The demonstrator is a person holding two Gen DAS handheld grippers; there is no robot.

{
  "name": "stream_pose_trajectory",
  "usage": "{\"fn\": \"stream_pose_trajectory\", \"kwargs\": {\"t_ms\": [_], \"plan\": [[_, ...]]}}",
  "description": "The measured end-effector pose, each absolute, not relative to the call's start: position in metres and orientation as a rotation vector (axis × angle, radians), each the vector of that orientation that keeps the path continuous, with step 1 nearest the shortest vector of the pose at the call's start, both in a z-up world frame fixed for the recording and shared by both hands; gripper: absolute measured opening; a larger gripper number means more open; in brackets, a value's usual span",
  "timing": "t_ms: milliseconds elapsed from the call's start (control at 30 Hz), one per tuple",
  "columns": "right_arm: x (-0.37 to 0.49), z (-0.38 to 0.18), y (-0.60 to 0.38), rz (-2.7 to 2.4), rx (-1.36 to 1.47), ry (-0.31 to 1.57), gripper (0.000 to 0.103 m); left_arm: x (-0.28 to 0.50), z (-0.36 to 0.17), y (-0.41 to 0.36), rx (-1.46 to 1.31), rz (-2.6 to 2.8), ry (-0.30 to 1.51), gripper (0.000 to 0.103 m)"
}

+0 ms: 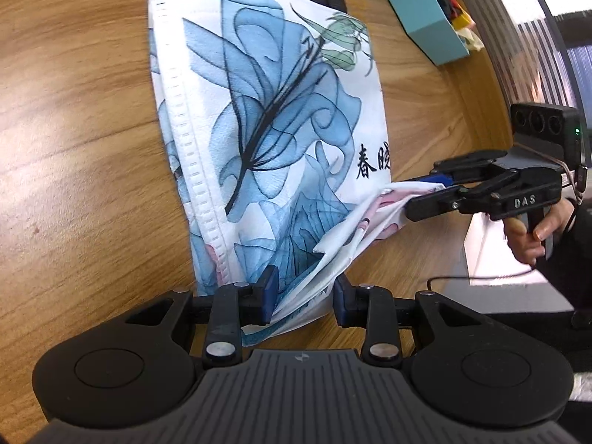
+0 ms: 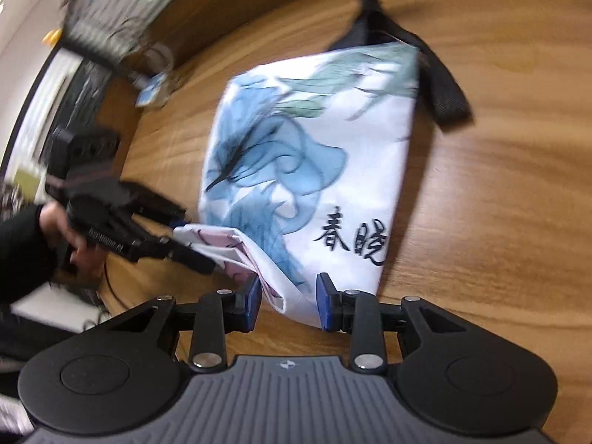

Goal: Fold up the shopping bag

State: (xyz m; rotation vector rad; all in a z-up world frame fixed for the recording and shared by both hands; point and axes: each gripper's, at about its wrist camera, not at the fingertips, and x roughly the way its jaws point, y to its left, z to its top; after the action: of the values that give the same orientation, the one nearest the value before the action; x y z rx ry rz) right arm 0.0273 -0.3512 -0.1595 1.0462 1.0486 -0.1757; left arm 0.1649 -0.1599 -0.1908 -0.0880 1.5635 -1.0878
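Left tool [image 1: 305, 281]: pitched steeply down at the counter [image 1: 74, 148], its blue pads pinching a raised fold of the bag's near end. In the right wrist view, its fingers close over a folded white-and-pink flap. The left hand [image 2: 63, 233], in a dark sleeve, grips the handle from behind.

Right tool [image 2: 286, 288]: also angled down, at the bag's near corner just below the black characters. Cloth fills the gap between its pads; whether they press on it cannot be told. The right hand [image 1: 525, 236] wraps the grip, fingers curled under it.

Bag [image 1: 266, 111]: white with a blue flower print, lying flat on the middle of the counter. Its near end is gathered up into a ridge running between the two tools. Black strap [image 2: 444, 92] trails off its far end onto the wood.

Teal box [image 1: 418, 18]: by the far right edge of the counter, well apart from the bag.
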Motion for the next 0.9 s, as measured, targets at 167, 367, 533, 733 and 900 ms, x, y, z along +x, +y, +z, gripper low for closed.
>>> {"fn": "stream_pose_trajectory", "kwargs": {"t_ms": [167, 367, 533, 733, 900], "plan": [[0.034, -0.168, -0.353, -0.272, 1.083, 1.059, 0.036, 0.172, -0.196, -0.161, -0.147, -1.048, 1.588, 0.034], [0.04, -0.169, -0.346, -0.336, 1.058, 1.061, 0.033, 0.161, -0.186, -0.16, -0.169, -1.03, 1.508, 0.036], [0.042, -0.169, -0.338, -0.369, 1.051, 1.054, 0.033, 0.139, -0.153, -0.155, -0.124, -1.0, 1.333, 0.049], [0.039, -0.171, -0.337, -0.406, 1.102, 1.016, 0.032, 0.141, -0.145, -0.143, -0.123, -0.944, 1.305, 0.047], [0.04, -0.173, -0.337, -0.415, 1.103, 1.004, 0.031, 0.144, -0.146, -0.144, -0.092, -0.917, 1.302, 0.047]]}}
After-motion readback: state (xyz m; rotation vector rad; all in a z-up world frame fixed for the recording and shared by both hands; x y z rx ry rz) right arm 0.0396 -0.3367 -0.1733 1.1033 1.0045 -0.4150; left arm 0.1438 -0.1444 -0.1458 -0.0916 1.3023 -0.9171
